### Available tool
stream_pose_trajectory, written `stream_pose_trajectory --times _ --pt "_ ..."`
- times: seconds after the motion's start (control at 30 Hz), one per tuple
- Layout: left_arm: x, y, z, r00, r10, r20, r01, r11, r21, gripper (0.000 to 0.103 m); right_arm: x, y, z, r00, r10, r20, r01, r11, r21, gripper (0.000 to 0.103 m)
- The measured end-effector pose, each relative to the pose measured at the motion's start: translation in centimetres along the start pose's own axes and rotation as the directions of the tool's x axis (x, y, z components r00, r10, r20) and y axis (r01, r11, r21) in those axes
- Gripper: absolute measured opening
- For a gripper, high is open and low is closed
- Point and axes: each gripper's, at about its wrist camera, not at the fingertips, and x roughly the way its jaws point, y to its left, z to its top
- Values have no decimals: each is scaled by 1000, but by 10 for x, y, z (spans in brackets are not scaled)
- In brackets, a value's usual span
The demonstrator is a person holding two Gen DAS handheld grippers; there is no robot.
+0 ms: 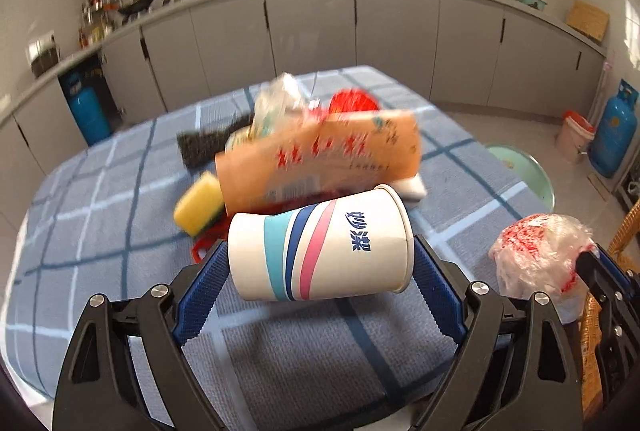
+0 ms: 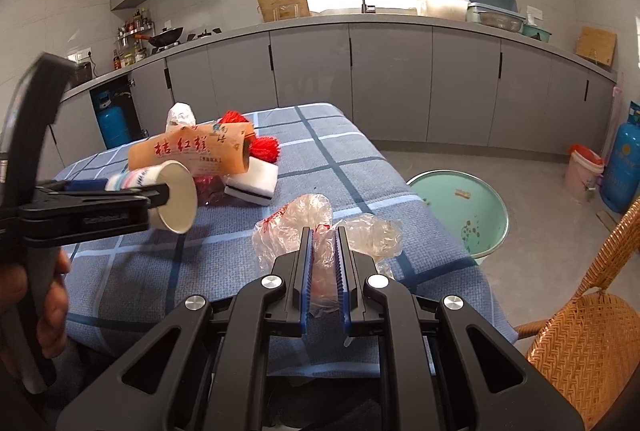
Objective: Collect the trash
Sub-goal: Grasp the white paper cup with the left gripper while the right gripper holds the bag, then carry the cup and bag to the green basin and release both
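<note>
the left tongs (image 1: 320,271) hold a white paper cup (image 1: 320,251) with blue, teal and pink stripes crosswise between their blue pads, one pad on its base and the other at its rim, so the jaws stand wide around it. in the right wrist view the cup sits clear above the checked blue cloth of the worktop (image 2: 340,159), its mouth turned toward the right-hand side. the right tongs (image 2: 324,243) are nearly closed, pinching a crumpled clear plastic bag (image 2: 320,227) with red print, which bulges out ahead of the fingers over the near corner of the worktop.

more rubbish lies further back on the cloth: an orange tube-like wrapper (image 2: 192,151) with red characters, a white sponge block (image 2: 252,183), a yellow sponge (image 1: 198,203), something red and fluffy (image 2: 264,147), and a second crumpled bag (image 2: 180,115).

the step in hand looks like carrying: both pieces are picked up and neither is dropped yet. a pale green basin (image 2: 460,207) stands on the floor just past the worktop's right edge, and seems the likely place for them, though a lidded bucket (image 2: 582,171) further off could also serve. the next move would call for swinging each hand out over the container before letting go, keeping the light cup from slipping out of its end-to-end grip.
</note>
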Motion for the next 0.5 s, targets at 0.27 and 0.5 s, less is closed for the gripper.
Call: stream_pose_trajectory --times 0.27,0.5 --pt "-21 -31 28 987 19 162 -41 990 132 88 -1 -18 14 999 -50 21 50 999 17 12" --pt "-25 -63 66 972 -30 235 -10 986 167 88 -5 -52 35 991 -128 50 125 991 50 12"
